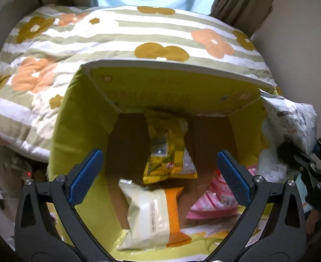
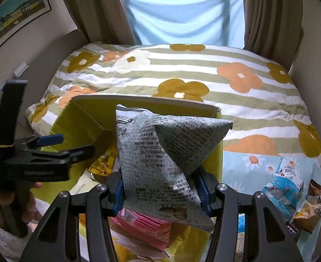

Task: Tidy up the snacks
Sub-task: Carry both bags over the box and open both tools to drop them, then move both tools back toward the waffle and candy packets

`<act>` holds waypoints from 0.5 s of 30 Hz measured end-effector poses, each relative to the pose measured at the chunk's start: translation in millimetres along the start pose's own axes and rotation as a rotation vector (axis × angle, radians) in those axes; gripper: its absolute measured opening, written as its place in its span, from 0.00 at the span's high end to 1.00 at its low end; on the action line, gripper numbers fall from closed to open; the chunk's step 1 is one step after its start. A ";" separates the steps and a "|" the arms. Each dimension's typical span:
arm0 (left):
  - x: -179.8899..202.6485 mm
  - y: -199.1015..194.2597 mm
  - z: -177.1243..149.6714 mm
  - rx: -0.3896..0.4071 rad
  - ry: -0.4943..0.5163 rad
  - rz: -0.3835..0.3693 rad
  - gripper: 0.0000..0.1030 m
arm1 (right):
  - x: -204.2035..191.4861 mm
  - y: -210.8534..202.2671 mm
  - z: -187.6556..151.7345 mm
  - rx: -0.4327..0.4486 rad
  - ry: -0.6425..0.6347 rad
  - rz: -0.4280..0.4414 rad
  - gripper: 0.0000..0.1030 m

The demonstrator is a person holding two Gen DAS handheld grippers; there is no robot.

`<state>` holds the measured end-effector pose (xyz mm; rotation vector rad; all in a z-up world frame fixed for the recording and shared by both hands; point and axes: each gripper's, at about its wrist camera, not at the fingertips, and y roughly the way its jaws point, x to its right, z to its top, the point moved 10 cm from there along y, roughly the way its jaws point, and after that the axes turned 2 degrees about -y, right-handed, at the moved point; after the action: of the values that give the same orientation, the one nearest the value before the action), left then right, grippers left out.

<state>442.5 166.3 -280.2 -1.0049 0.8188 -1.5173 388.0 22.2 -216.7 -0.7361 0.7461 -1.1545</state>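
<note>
The left gripper (image 1: 158, 174) is hanging wide open, low in its frame, over the yellow-green cardboard box (image 1: 64, 135), where a cream-and-orange snack packet (image 1: 148, 216), a yellow packet (image 1: 167, 155) and a pink striped packet (image 1: 217, 198) are lying. The right gripper (image 2: 160, 190) is clamping a grey printed snack bag (image 2: 160, 152) at frame centre above the box, on the flowered bed quilt (image 2: 237, 100).

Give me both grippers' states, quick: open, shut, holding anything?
Left gripper: open, nothing between its fingers, above the yellow-green box.
Right gripper: shut on the grey printed snack bag, over that box.
</note>
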 end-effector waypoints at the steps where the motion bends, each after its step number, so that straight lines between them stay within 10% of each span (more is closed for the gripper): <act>1: -1.0 -3.8 -3.9 0.002 -0.006 0.004 0.00 | -0.3 0.7 -1.5 -0.007 0.001 0.008 0.51; 15: -13.2 -37.2 -28.5 0.063 -0.068 0.040 0.00 | -11.9 22.8 9.5 -0.063 -0.008 0.073 0.45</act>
<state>402.2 185.2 -260.5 -0.9828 0.7347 -1.4582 404.9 40.2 -228.7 -0.7595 0.7999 -1.0652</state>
